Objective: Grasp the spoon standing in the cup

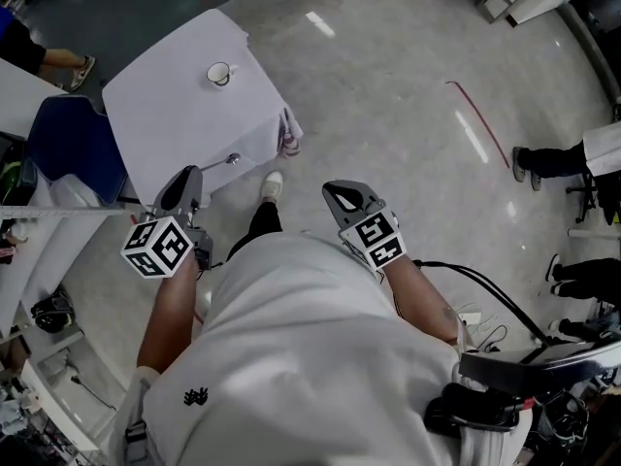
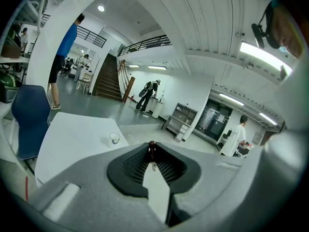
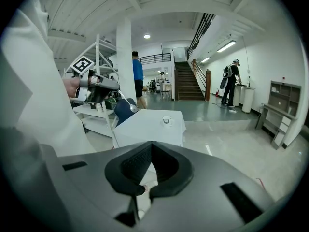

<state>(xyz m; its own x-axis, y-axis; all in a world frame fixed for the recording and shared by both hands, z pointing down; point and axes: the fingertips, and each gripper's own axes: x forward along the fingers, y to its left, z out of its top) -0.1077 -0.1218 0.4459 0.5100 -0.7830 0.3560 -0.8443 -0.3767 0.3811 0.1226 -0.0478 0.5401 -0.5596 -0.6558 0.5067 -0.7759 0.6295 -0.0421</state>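
**Left tongs** [image 1: 190, 177] [image 2: 151, 144]: narrow, pinched on the thin handle of the spoon [image 1: 225, 161] [image 2: 153, 154]. You carry them on a bare left forearm [image 1: 175, 304], bent at the elbow and held out ahead of your torso. The marker cube sits on the near side and the tips point forward toward the counter [image 1: 165, 115] [image 2: 67, 139].

**Spoon:** out of the cup, held in the left tongs. Its bowl end sticks out ahead and to the right of the tips, reaching the near edge of the counter in the head view. From the right gripper view [image 3: 130, 107] it slants downward from the left tongs.

**Right tongs** [image 1: 335, 194] [image 3: 151, 144]: tips together, nothing between them. They are level with the left tongs and well apart from them, on your right forearm [image 1: 417, 289], which is also bent and raised in front of you. They hang over bare floor.

**Cup** [image 1: 220, 73] [image 2: 114, 138] [image 3: 166, 120]: white and upright, on the counter well ahead of both tongs. It stands slightly right of the left tongs' line and left of the right tongs' line.

**Counter:** draped in white cloth, ahead of the left tongs and ahead-left of the right tongs.

**Blue chair** [image 1: 73, 144] [image 2: 29, 120] [image 3: 124, 111]: left of the left tongs, beside the counter.

**Your shoe** [image 1: 273, 184]: on the floor between the two tongs, near the counter's cloth.
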